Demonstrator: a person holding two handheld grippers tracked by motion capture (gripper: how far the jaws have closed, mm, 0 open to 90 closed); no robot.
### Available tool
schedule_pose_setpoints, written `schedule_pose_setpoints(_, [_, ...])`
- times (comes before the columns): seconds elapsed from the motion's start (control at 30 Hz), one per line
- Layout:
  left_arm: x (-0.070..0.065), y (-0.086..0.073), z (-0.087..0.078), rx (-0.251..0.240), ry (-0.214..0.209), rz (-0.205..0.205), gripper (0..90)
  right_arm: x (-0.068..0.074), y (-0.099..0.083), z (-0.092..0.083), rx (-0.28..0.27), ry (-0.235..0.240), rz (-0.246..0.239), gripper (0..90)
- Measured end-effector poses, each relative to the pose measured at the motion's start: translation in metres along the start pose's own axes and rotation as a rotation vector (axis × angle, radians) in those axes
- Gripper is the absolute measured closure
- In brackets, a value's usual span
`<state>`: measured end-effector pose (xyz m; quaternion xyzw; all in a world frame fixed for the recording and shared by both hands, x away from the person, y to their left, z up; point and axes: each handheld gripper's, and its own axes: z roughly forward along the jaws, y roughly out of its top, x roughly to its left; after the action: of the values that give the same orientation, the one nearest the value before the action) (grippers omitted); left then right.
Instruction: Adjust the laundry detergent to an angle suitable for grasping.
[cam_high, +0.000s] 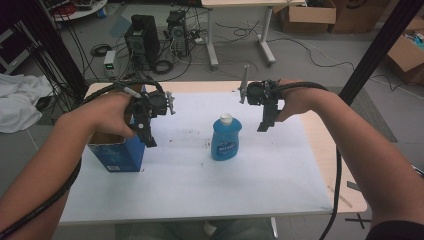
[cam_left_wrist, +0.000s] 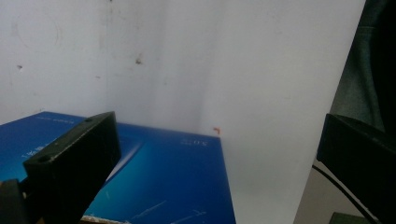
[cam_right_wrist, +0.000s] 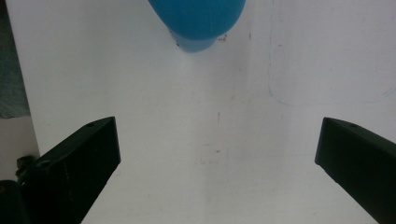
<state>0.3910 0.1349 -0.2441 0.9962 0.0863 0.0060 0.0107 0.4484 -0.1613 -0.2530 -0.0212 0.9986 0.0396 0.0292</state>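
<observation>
A blue bottle with a white cap stands upright near the middle of the white table sheet. An open blue box stands at the sheet's left side. My left gripper hangs over the box's right edge, pointing down, open and empty; the left gripper view looks down on the blue box. My right gripper hovers to the right of the bottle, open and empty. In the right gripper view the bottle sits at the top edge, well beyond the jaws.
The table has a bare wooden strip along its right side. Beyond the far edge are computer towers, cables on the floor, another desk's legs and cardboard boxes. A black post rises at right.
</observation>
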Motion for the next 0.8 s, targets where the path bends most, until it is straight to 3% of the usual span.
schedule_pose_setpoints(0.33, [-0.002, -0.002, -0.001, -0.004, 0.003, -0.013, 0.1, 0.006, 0.025, -0.025, -0.028, -0.023, -0.094, 0.0])
schedule_pose_setpoints(0.8, [-0.004, -0.004, -0.001, -0.006, -0.002, -0.017, 0.1, 0.004, 0.055, -0.018, -0.044, 0.011, -0.163, 0.0])
